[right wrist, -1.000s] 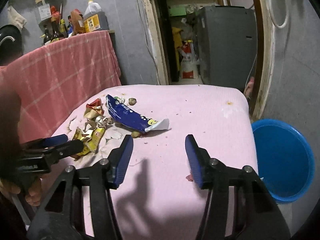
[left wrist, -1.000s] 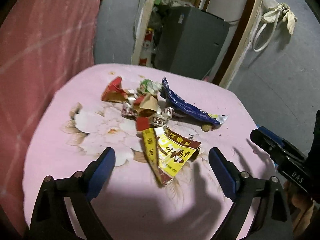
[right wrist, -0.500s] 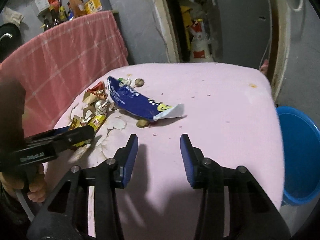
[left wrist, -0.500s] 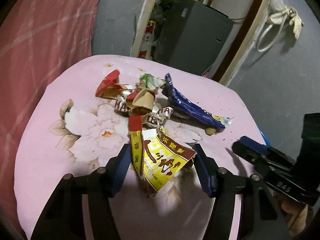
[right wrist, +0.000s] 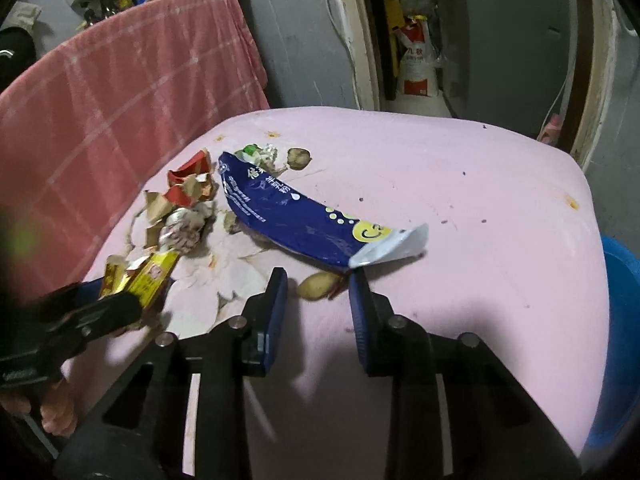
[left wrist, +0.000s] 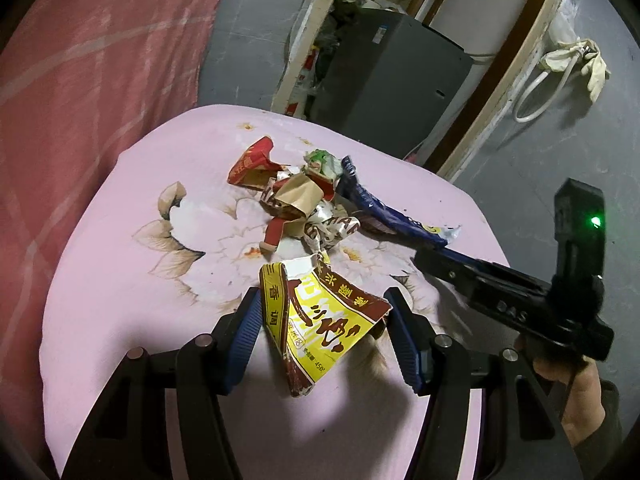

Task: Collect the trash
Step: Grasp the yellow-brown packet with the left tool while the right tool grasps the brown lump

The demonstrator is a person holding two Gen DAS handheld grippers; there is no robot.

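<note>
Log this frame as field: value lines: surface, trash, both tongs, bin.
surface: pink floral tablecloth
left tongs: pads against both sides of the yellow and brown wrapper
right tongs: jaws closing, nothing gripped; tips flank a small potato-like piece, just short of the blue packet
pile: torn red and tan wrappers, crumpled
other trash: walnut-like piece behind the blue packet
bin: blue tub beyond the table's right edge

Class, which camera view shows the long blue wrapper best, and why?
The right wrist view: the long blue wrapper lies whole, print facing the camera. The left wrist view shows it edge-on, its near end beside the right gripper.
</note>
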